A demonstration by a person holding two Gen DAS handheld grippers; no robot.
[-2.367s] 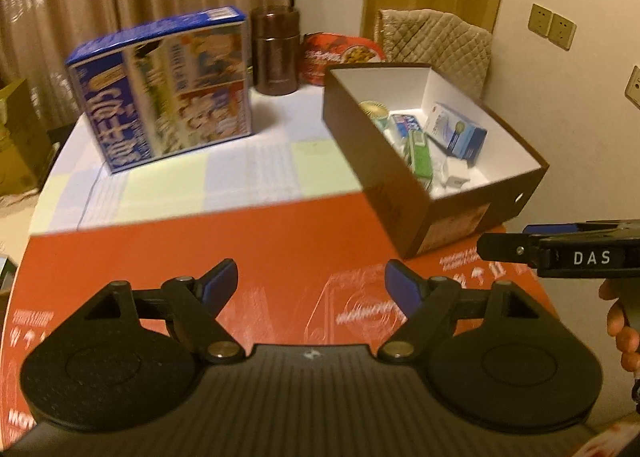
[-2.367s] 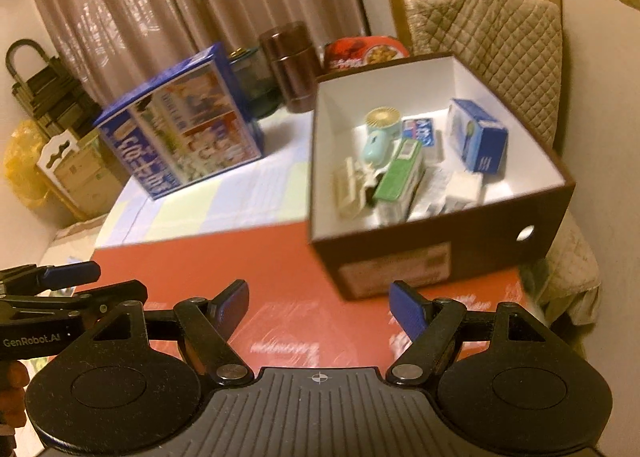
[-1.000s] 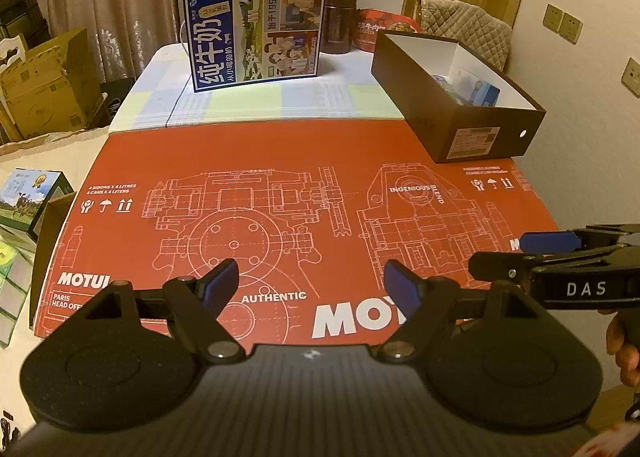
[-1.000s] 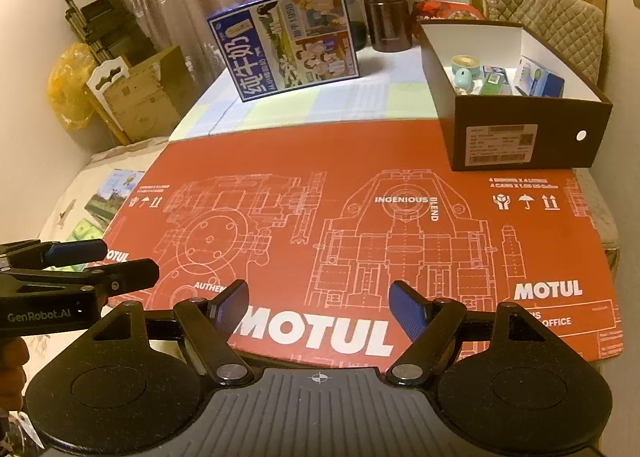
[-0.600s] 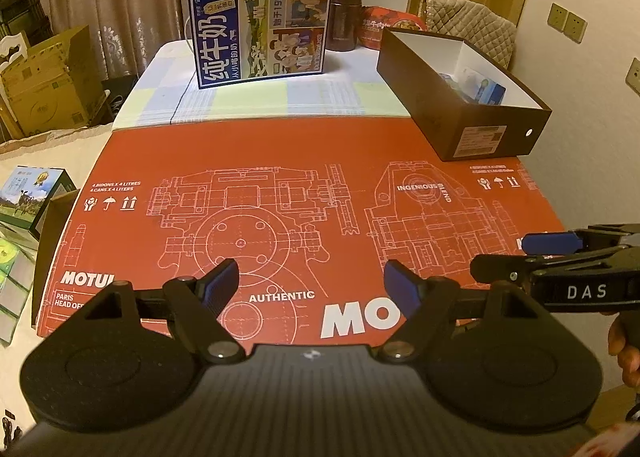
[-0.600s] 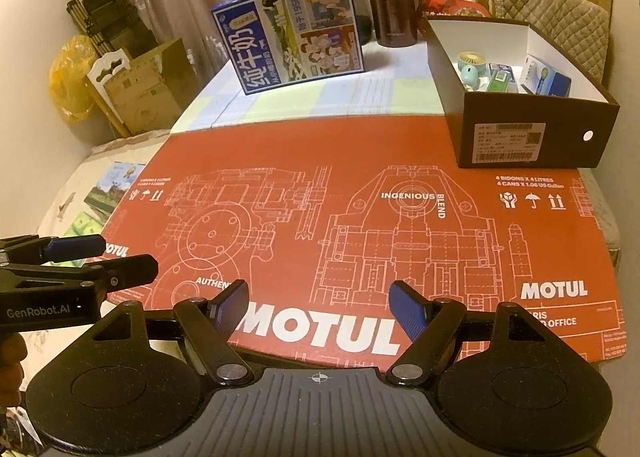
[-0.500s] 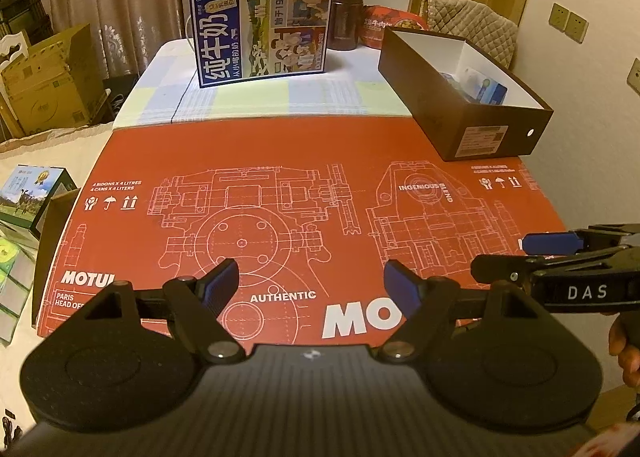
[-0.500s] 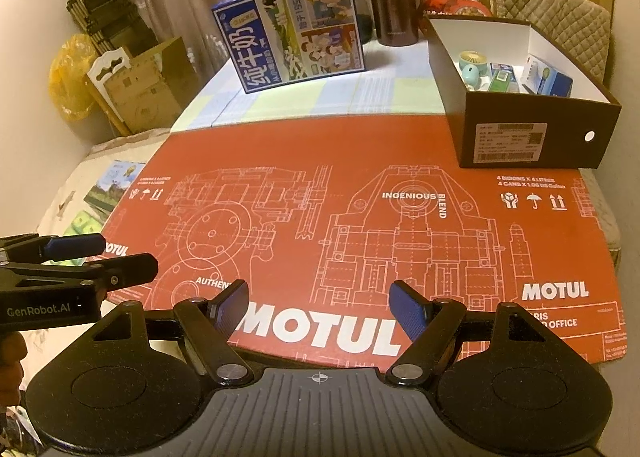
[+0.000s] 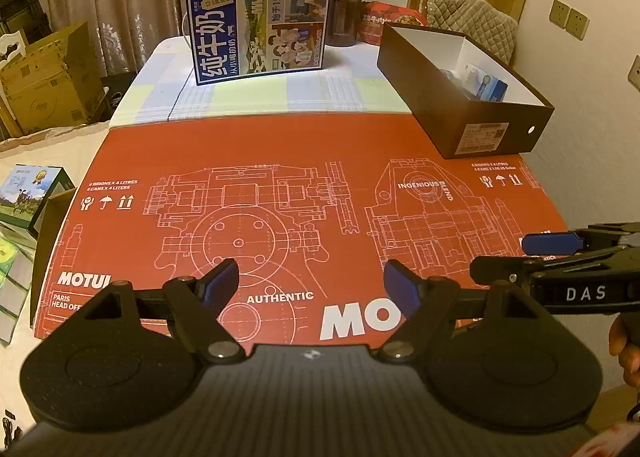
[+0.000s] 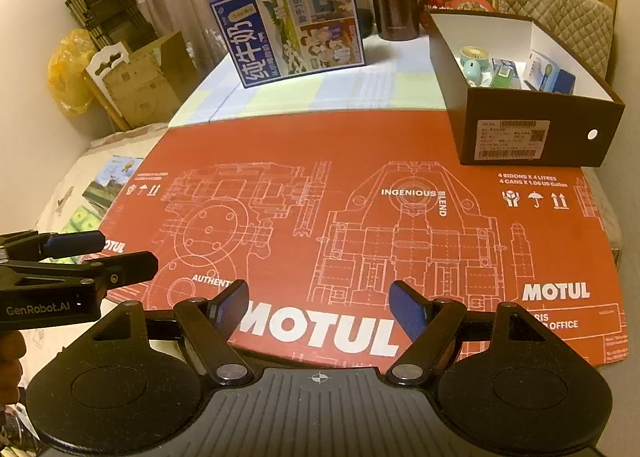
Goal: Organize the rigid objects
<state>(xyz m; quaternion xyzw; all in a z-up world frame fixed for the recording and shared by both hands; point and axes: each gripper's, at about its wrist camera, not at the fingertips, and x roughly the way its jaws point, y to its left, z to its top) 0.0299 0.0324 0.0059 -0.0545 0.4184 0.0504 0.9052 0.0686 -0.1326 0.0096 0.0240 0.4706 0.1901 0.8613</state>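
Over the red printed mat (image 9: 280, 161), seen from the left wrist, the left gripper (image 9: 312, 283) hangs with jaws apart and empty; the brown box (image 9: 460, 113) at the far right corner holds small items. From the right wrist, the right gripper (image 10: 318, 303) gapes empty too; the box's contents (image 10: 504, 75) look gathered, so sorting seems essentially done.

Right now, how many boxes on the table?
2: blue milk box standing at the far end, brown box far right holding small items. Others may be hidden.
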